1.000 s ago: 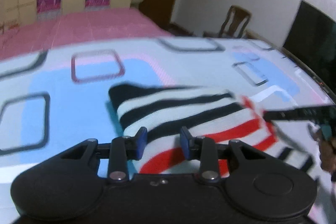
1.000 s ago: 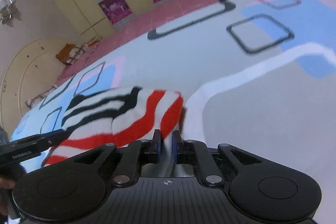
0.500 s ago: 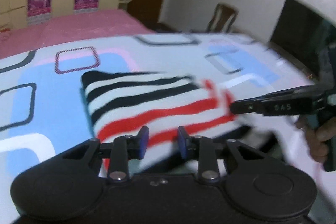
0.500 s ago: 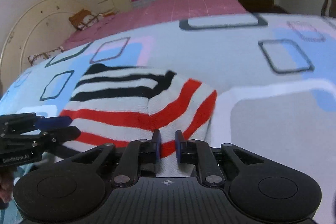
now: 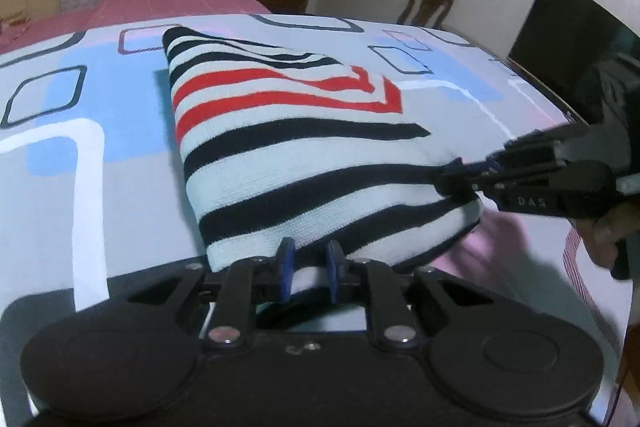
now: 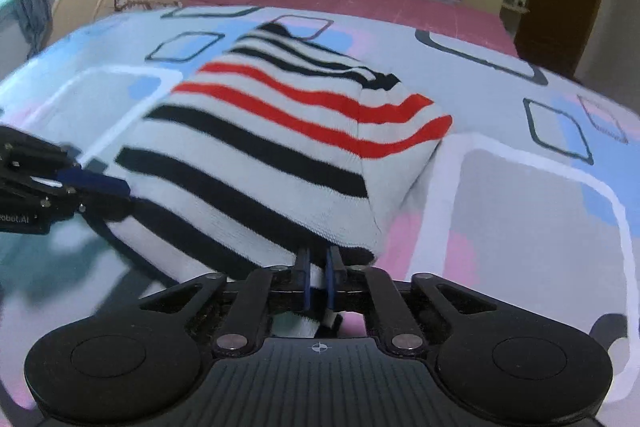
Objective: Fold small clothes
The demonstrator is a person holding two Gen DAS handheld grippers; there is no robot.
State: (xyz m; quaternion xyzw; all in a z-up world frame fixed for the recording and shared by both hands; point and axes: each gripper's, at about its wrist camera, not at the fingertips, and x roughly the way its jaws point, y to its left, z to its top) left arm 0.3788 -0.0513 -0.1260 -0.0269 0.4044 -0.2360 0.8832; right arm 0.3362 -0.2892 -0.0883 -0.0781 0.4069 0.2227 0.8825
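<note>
A white knit garment (image 5: 288, 147) with black and red stripes lies folded on the patterned bedsheet (image 5: 60, 131), its near edge pinched by the right gripper (image 6: 318, 267) while the left gripper (image 5: 308, 259) is closing on it.

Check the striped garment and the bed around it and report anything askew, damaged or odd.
Nothing looks damaged or spilled. The striped garment lies folded on the patterned bedsheet, its near edge lifted. The right gripper is shut on that edge; the left gripper is closing on it. The red stripes bend at one fold, which is only a turned-over layer.
</note>
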